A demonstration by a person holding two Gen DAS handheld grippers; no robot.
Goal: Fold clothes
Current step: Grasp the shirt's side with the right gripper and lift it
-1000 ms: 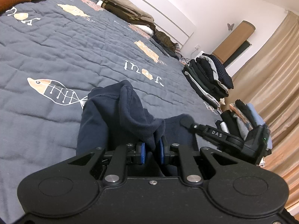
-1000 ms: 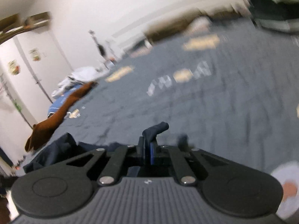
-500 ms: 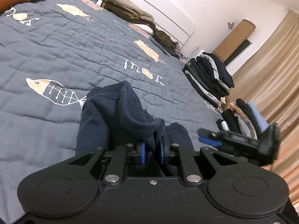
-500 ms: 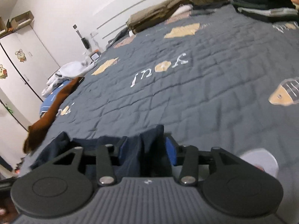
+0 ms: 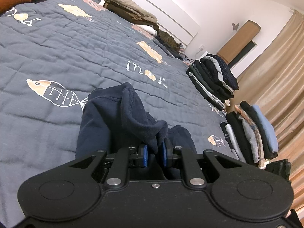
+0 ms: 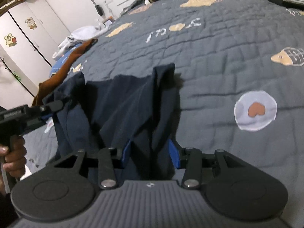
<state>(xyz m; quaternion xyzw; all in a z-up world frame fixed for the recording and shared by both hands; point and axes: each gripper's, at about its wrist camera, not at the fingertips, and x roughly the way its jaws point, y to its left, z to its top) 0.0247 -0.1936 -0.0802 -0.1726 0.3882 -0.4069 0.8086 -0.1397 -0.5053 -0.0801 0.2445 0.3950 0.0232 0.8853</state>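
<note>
A navy garment (image 5: 106, 117) lies bunched on the grey quilted bed (image 5: 57, 43). My left gripper (image 5: 154, 150) is shut on a raised fold of it, blue pads pinching the cloth. In the right wrist view the same navy garment (image 6: 129, 102) spreads out ahead. My right gripper (image 6: 150, 153) has a thick fold of the cloth between its blue pads (image 6: 173, 153), and its jaws are closing. The left gripper (image 6: 51, 111) shows at the left edge, held by a hand (image 6: 13, 157), gripping the garment's far corner.
Two stacks of folded clothes (image 5: 214, 79) (image 5: 252, 131) stand along the bed's right edge by the curtains. Olive and beige clothes (image 5: 129, 9) lie near the headboard. A rust-brown garment (image 6: 72, 57) and white laundry (image 6: 83, 34) sit at the far corner, near the wardrobe (image 6: 28, 38).
My right gripper let go of a small tip of cloth, opened, moved across and now straddles a thicker fold. It slid toward the right edge of the left wrist view. The left gripper kept still.
</note>
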